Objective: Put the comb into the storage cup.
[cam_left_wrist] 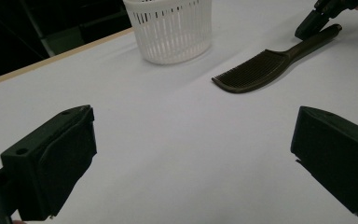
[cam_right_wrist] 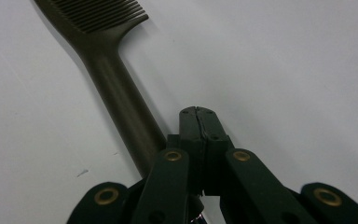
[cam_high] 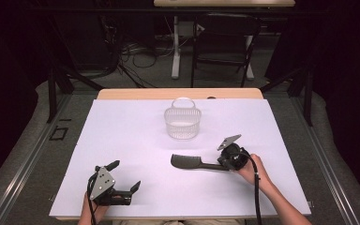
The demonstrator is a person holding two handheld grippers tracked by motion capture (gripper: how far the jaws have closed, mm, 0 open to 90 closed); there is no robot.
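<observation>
While the right gripper (cam_right_wrist: 198,122) has its jaws pressed flat together w/ nothing between them, the dark comb (cam_right_wrist: 121,107) lies just beside them on the table; in the right gripper view the comb's handle runs along the left side of the closed tips and passes under the linkage, but whether tips and handle actually touch I can't tell. Seen from the high view, the right gripper (cam_high: 221,161) sits at the handle end of the comb (cam_high: 192,162), person's right hand (cam_high: 251,169) wrapped round the body behind it, cable trailing back along the forearm.

Left gripper (cam_left_wrist: 193,154): jaws wide apart, holding nothing, bare white surface between them. From the high view, the left gripper (cam_high: 125,177) rests near the front-left of the table, well apart from the comb, left hand (cam_high: 93,211) at the table's near edge.

Comb lies flat approx. mid-table, right of centre, teeth end pointing left toward the middle, handle toward the right gripper. In the left gripper view the comb (cam_left_wrist: 265,67) shows teeth facing the camera.

White slatted basket (cam_high: 182,120) stands upright beyond the comb, toward the far side, near but apart from it. White table cover (cam_high: 122,140) spans most of the wooden table (cam_high: 178,93).
</observation>
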